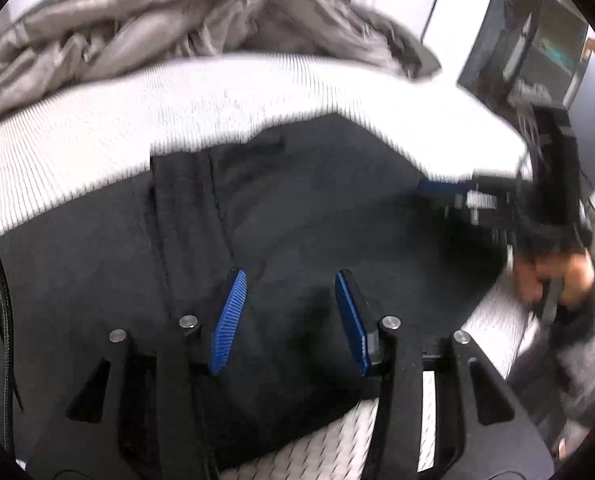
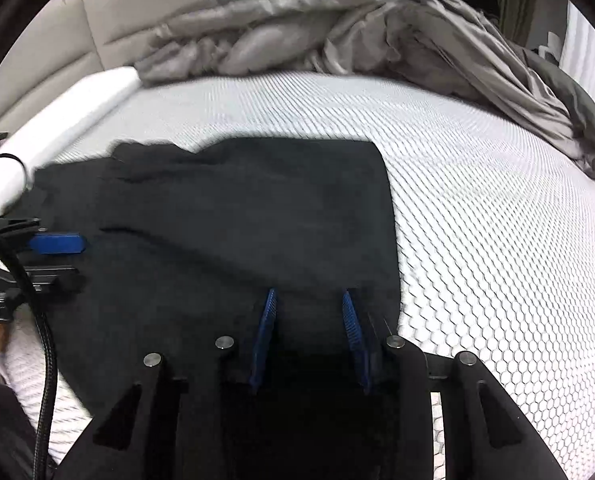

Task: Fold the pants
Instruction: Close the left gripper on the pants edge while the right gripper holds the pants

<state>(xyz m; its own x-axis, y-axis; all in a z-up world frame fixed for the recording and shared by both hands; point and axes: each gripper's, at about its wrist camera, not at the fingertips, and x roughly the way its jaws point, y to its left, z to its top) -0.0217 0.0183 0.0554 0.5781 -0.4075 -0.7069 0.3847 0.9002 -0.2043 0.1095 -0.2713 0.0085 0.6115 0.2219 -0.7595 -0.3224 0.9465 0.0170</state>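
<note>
Black pants [image 2: 233, 216] lie on the white mattress [image 2: 477, 208], already a squarish bundle, looks folded at least once. Left gripper [image 1: 285, 280] and right gripper [image 2: 309, 300] hover over the near edge, jaws apart, holding nothing. Probably one fold or smoothing left. Grey blanket [image 2: 337, 28] far side.

A white mattress [image 2: 477, 216] with a raised honeycomb weave fills the middle and right of the right wrist view. A crumpled grey-brown duvet [image 2: 337, 28] is heaped across its far edge, along the top of the frame, trailing down toward the upper right. At upper left stands a beige padded headboard [image 2: 57, 56], with a white bolster-like roll [image 2: 69, 120] lying just beside it on the mattress edge. In the blurred left wrist view the same duvet [image 1: 145, 28] spans the top, and dark shelving [image 1: 537, 40] shows at upper right.
</note>
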